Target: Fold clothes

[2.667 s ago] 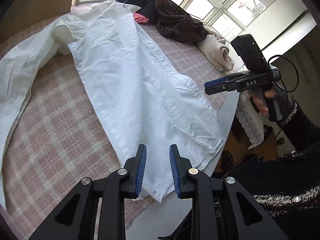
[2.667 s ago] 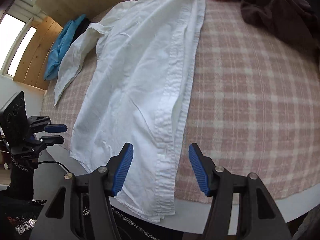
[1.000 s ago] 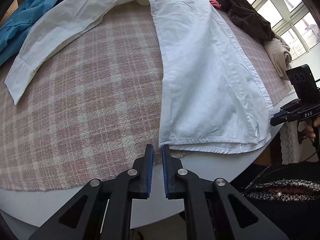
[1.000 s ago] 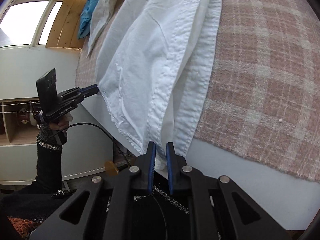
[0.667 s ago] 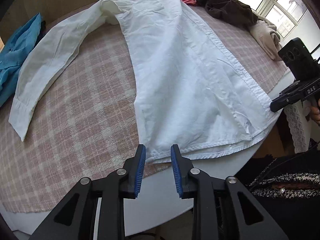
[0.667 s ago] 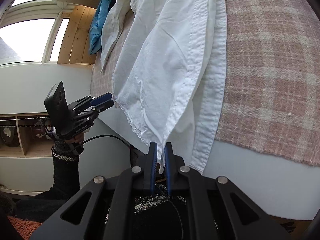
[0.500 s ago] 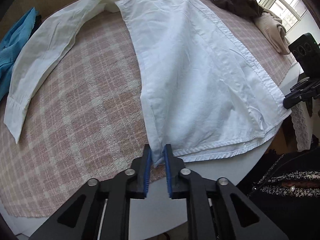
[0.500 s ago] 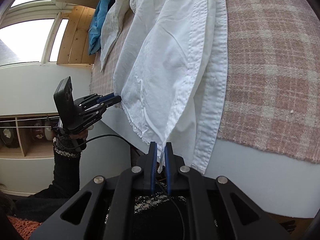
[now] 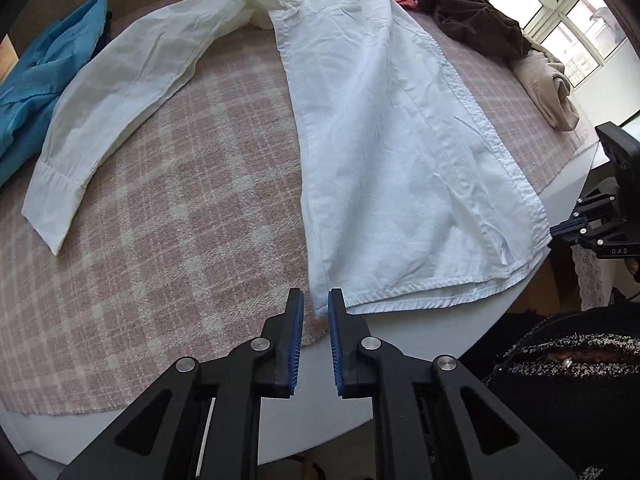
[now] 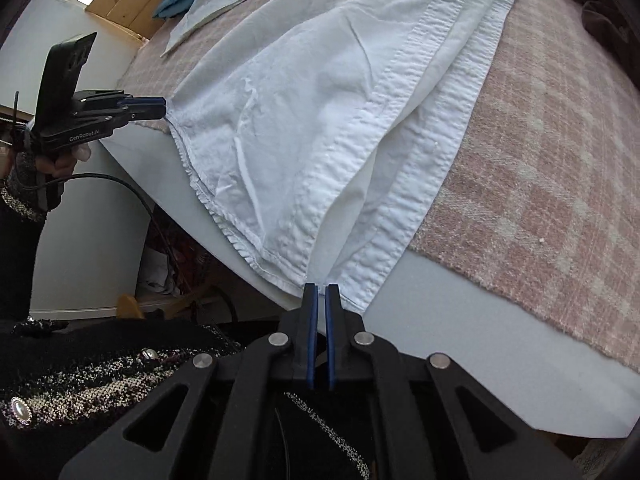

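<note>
A person holds a black two-finger gripper in each hand at the near edge of the tabletop [image 9: 420, 332]. The left gripper [image 9: 314, 312] points across the tabletop, its blue-padded fingers [image 9: 295, 336] a narrow gap apart at the left hem corner of the white shirt [image 9: 400, 152]; whether the cloth is pinched cannot be told. The left hand [image 10: 64, 160], in a dark knitted cuff, wraps the handle beside the tabletop's edge. The right gripper [image 10: 319, 300] sits low at that edge, its fingers [image 10: 312, 332] pressed nearly together on the shirt's right hem corner. The person's dark tweed sleeve [image 10: 80, 392] lies below.
</note>
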Motion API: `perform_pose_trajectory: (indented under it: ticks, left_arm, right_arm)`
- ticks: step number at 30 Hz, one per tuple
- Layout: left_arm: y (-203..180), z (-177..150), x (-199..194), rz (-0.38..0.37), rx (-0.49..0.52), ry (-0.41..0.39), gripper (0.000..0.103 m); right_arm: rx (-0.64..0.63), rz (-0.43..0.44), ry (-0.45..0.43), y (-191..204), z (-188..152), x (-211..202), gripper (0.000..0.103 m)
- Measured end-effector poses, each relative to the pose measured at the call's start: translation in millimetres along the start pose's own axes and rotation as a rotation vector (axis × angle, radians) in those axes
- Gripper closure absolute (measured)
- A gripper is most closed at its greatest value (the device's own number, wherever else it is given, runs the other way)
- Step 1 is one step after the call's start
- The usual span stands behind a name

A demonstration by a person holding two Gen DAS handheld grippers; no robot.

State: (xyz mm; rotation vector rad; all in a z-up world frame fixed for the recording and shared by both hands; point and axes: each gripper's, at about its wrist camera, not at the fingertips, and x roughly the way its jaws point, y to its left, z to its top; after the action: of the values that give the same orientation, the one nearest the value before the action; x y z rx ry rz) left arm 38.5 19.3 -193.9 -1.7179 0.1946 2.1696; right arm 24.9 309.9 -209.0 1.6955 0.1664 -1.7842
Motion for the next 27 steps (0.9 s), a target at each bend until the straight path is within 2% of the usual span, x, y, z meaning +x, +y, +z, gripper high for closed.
perform_pose_trajectory:
  ticks: [2, 3, 4, 6, 8, 10, 12, 14, 15, 16, 17, 21, 23, 27]
  left_arm:
    - [-11, -2, -11, 0.065, 0.036, -0.018, 0.088]
    - [-22, -3, -17, 0.095, 0.07, -0.033, 0.086]
    - [-40, -4, -23, 0.113, 0.13, -0.059, 0.079]
    - [-77, -5, -31, 0.085, 0.285, -0.118, 0.067]
    - [-109, -6, -28, 0.036, 0.445, -0.133, 0.066]
    - [-141, -6, -12, 0.027, 0.569, -0.092, 0.065]
    - [-163, -2, 9, 0.05, 0.64, -0.049, 0.065]
    - [-167, 1, 24, 0.044, 0.642, -0.003, 0.065]
    - [-164, 4, 23, 0.024, 0.623, 0.002, 0.07]
    - [-160, 7, 21, 0.004, 0.604, 0.007, 0.088]
    - [-157, 10, 19, -0.016, 0.585, 0.013, 0.1]
    - [-140, 13, 1, -0.06, 0.533, 0.02, 0.101]
    - [-136, 10, -7, -0.106, 0.525, 0.041, 0.097]
    - [-143, 0, -13, -0.041, 0.534, 0.062, 0.088]
  right_arm:
    - [0.003, -0.055, -0.049, -3, 5, -13, 0.093]
    - [0.009, -0.075, -0.068, -6, 8, -16, 0.084]
    - [0.015, -0.092, -0.081, -9, 10, -18, 0.075]
    - [0.027, -0.102, -0.082, -12, 15, -18, 0.074]
    - [0.034, -0.098, -0.076, -12, 17, -15, 0.074]
    - [0.033, -0.087, -0.062, -13, 15, -11, 0.073]
    - [0.035, -0.082, -0.049, -14, 11, -8, 0.072]
    - [0.033, -0.083, -0.045, -13, 8, -4, 0.072]
    - [0.032, -0.081, -0.047, -13, 6, -2, 0.072]
    - [0.033, -0.072, -0.049, -14, 4, 0, 0.072]
    - [0.035, -0.058, -0.05, -14, 1, 1, 0.072]
    - [0.059, -0.017, -0.038, -20, -6, 9, 0.072]
    - [0.056, -0.019, -0.048, -25, -5, 5, 0.072]
    - [0.067, -0.046, -0.11, -50, 19, -21, 0.07]
